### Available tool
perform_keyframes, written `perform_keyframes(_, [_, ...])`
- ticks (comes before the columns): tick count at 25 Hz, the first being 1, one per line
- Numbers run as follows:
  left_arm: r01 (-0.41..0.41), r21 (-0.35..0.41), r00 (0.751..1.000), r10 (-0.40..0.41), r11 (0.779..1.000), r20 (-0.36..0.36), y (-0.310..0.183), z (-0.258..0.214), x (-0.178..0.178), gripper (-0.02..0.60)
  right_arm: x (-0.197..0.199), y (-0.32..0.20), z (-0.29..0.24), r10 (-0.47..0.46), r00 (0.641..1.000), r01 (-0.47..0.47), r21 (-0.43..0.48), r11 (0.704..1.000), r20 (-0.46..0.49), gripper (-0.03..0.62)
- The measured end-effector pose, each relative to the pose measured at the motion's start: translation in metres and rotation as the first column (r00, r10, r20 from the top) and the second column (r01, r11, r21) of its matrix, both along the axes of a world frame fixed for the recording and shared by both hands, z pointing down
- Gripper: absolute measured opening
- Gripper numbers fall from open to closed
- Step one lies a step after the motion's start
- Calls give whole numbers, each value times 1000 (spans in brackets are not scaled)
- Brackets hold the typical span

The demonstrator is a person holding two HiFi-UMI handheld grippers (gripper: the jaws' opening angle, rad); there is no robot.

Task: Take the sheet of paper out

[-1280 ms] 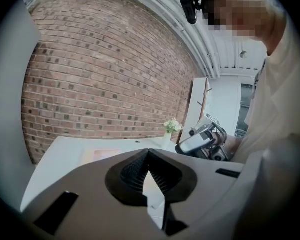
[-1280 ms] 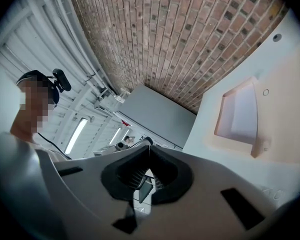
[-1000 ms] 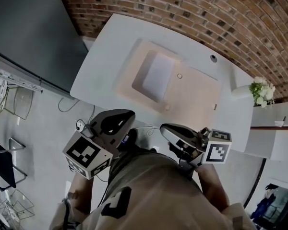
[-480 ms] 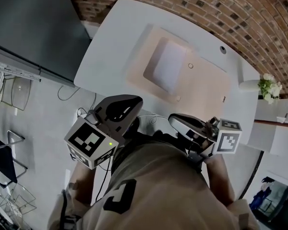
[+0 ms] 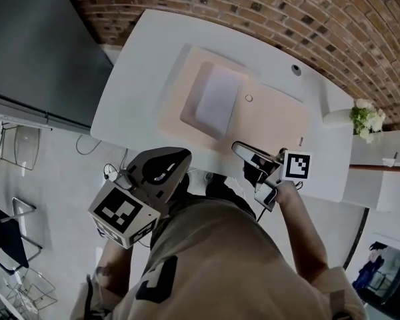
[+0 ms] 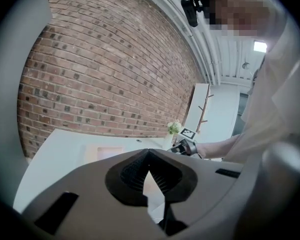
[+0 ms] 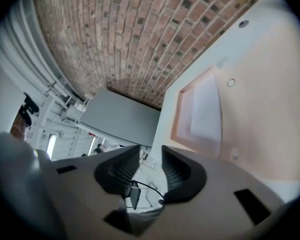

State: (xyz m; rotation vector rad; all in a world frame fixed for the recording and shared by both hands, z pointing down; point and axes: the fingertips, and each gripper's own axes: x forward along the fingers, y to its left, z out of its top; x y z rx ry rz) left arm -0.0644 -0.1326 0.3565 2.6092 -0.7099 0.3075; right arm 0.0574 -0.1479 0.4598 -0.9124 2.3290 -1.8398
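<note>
though jaws hidden from head view, left gripper (image 6: 149, 152) seen closed, empty.

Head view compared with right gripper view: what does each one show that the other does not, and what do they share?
Only the head view shows the left gripper, the person's torso, the flowers and the chairs. Only the right gripper view shows, close up, the fingers of the right gripper: they have just been opening and stand slightly apart, with nothing between them. Both show the brick wall, the white table, the pale tray and the sheet of paper lying in its recess.
</note>
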Motion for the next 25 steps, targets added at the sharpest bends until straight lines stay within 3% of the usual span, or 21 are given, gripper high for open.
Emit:
perform_keyframes(1, [-2,-10,1000,2,1000,4,0,-1,6,14,10,-7,13,24,1000,-23,-38,999,18,198])
perform_keyframes(2, [-4,-19,1000,4,1000,9,0,0,11,14,18,-15,24,47,998,-44,-75,996,38,249])
perform_keyframes(7, [-23,-19,999,24,1000,41,-6,7,33,14,38,-44,71,133,985,-106,-216,971,113,342])
perform_keyframes(10, [-24,-63,998,28,998,54,-6,11,44,14,46,-59,101,164,982,-135,-260,956,97,369])
perform_keyframes(14, [-37,-66,996,41,997,73,-7,17,51,14,52,-80,123,185,980,-155,-287,945,78,382])
perform_keyframes(20, [-21,-87,997,27,996,70,-13,20,52,14,51,-101,141,167,984,-138,-324,936,64,382])
perform_keyframes(25, [-1,-77,997,7,997,73,-19,25,44,14,41,-112,144,120,992,-102,-306,947,41,382])
